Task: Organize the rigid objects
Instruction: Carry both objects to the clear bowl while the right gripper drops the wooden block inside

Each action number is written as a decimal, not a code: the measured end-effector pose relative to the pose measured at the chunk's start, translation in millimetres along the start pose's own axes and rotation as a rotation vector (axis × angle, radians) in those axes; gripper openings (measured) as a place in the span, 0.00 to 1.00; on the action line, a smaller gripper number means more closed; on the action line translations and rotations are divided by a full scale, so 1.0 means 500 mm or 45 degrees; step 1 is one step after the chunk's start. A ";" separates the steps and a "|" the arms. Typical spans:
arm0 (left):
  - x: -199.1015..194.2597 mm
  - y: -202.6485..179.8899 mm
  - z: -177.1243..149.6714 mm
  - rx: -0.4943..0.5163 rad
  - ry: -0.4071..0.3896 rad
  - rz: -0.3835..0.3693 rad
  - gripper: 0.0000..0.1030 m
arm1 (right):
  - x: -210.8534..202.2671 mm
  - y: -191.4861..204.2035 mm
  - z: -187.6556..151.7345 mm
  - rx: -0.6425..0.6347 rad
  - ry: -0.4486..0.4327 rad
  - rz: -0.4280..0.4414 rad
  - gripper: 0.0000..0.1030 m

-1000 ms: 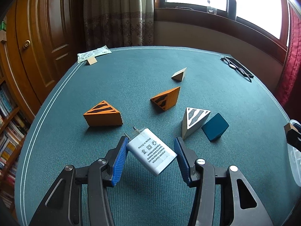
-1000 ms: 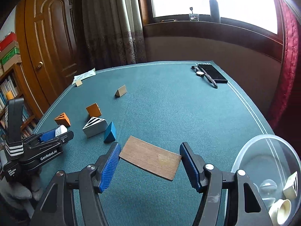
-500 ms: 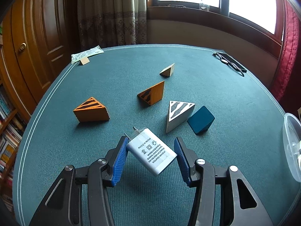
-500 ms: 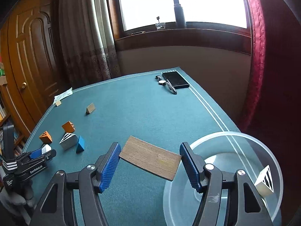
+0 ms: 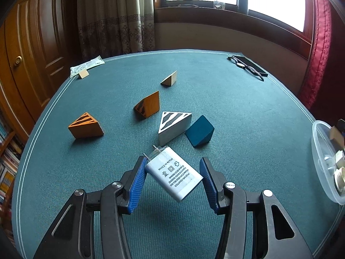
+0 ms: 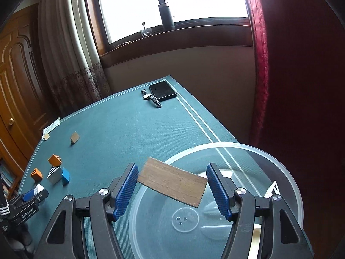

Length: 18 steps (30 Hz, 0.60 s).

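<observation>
My left gripper [image 5: 172,161] is shut on a white power adapter [image 5: 173,174], held tilted above the green table [image 5: 237,112]. The right gripper [image 6: 171,168] hangs over a clear plastic bowl [image 6: 215,145] with a thin wooden board [image 6: 172,183] spanning its blue pads; its jaws are opening, and the board's ends still touch both pads. On the table lie two orange striped wedges [image 5: 86,126] [image 5: 148,108], a white striped wedge [image 5: 173,125], a blue wedge [image 5: 199,131] and a plain wooden wedge [image 5: 169,79]. The left gripper [image 6: 35,191] also shows at the lower left of the right wrist view.
The bowl [image 5: 317,133] stands at the table's right edge with a few pieces inside. A black phone [image 6: 162,90] and a wristwatch [image 6: 152,97] lie at the far right corner. A small wooden piece [image 5: 83,75] and a paper packet [image 5: 86,65] sit at the far left.
My right gripper swung right with the board, from above the bare table to above the bowl, and rolled. The left gripper drifted right with the adapter, bringing the bowl into its view.
</observation>
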State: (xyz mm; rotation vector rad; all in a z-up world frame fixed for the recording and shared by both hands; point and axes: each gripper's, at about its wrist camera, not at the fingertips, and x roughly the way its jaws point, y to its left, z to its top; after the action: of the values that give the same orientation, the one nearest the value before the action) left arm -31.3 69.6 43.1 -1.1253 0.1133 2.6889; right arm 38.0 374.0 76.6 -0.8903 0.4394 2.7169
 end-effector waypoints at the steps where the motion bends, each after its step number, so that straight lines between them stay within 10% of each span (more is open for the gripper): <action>1: -0.003 -0.007 0.001 0.007 -0.001 -0.008 0.50 | -0.002 -0.008 0.001 0.012 -0.009 -0.009 0.69; 18: -0.047 -0.226 0.013 0.229 0.022 -0.283 0.50 | -0.017 -0.101 0.004 0.133 -0.065 -0.065 0.70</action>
State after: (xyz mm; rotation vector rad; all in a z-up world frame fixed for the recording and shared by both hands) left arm 6.6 176.3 65.8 -1.0407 0.2149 2.4204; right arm 59.9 420.1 72.8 -0.7918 0.5348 2.6371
